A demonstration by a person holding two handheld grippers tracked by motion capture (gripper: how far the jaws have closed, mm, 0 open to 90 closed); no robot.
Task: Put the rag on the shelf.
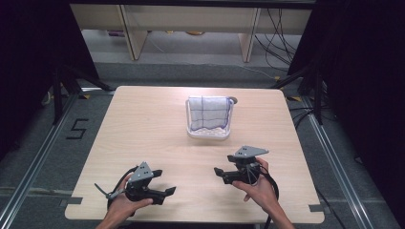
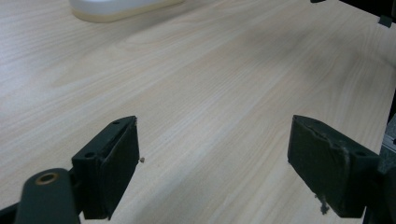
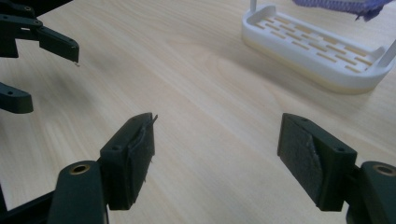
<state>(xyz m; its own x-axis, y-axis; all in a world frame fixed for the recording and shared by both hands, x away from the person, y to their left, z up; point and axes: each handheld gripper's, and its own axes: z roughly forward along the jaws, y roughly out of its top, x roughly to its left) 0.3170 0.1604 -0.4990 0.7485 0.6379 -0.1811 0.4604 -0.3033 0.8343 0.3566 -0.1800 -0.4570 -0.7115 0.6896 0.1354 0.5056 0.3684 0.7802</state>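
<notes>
Both grippers — left (image 1: 162,188), right (image 1: 220,172) — have jaws apart, empty, over bare worktop (image 1: 143,129). Cloth (image 1: 208,113) on rack (image 1: 208,132) sits well ahead of jaws. Risk: a one-sided tug tips the light rack.

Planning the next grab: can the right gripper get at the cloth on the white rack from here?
Probably yes: the right gripper is open, with bare table between it and the cloth on the rack.

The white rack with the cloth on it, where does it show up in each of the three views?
High view: the white rack stands at the centre of the table's far half, a cloth draped over it.
Left gripper view: a piece of its white base at the top edge, left of centre.
Right gripper view: its slotted base at upper right.
Shared landmark: the light wooden table.
</notes>
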